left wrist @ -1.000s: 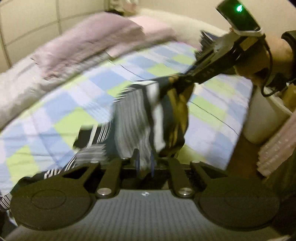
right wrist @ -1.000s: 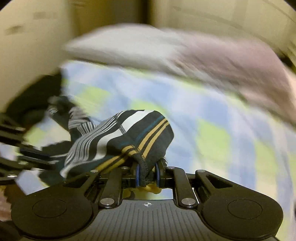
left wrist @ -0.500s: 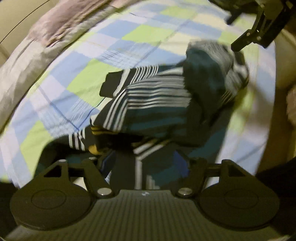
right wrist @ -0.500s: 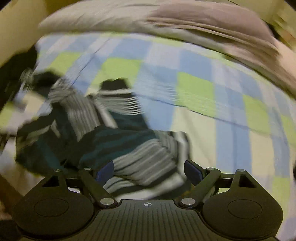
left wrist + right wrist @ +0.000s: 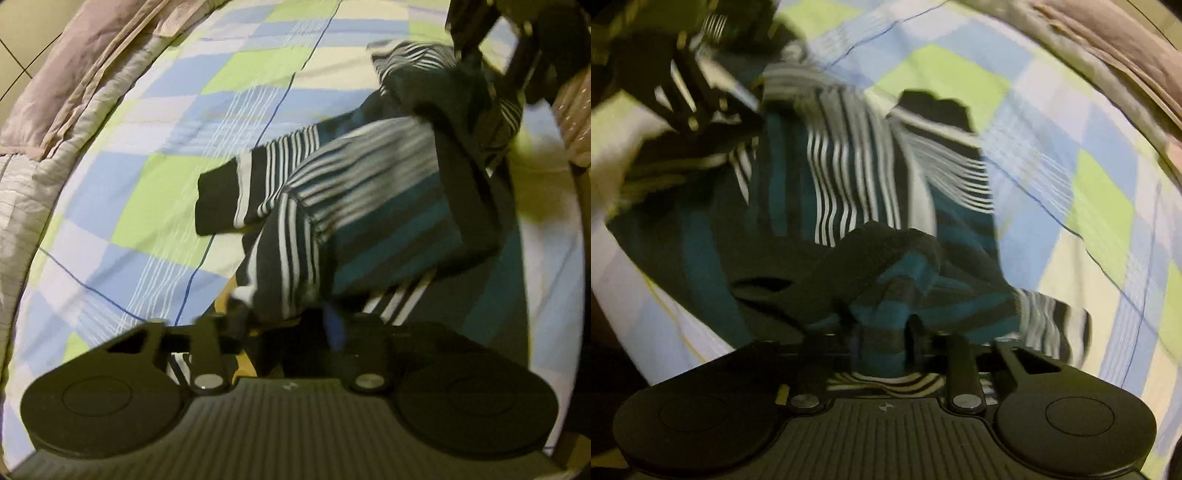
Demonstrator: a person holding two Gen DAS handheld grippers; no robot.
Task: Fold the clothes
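Observation:
A dark striped shirt [image 5: 369, 206] with white and teal bands lies crumpled on the checked bedsheet [image 5: 147, 184]. One sleeve [image 5: 236, 199] sticks out to the left. My left gripper [image 5: 291, 328] is closed on a bunch of the shirt's near edge. The other gripper's body [image 5: 517, 44] shows blurred at the shirt's far right end. In the right wrist view the same shirt [image 5: 831, 192] spreads ahead, and my right gripper [image 5: 884, 336] is pinched on a thick teal fold. The left gripper's body [image 5: 694, 88] is at the upper left there.
The sheet [image 5: 1071, 184] is a blue, green and white check covering the bed. A pinkish-grey quilt or pillow [image 5: 74, 74] lies along the far edge of the bed, also visible as the quilt [image 5: 1108, 37] in the right wrist view. The bed's edge runs near the shirt's right side.
A second ago both grippers held the shirt in the air. Half a second ago both were open with the shirt dropped on the sheet. Now both have closed on its fabric again.

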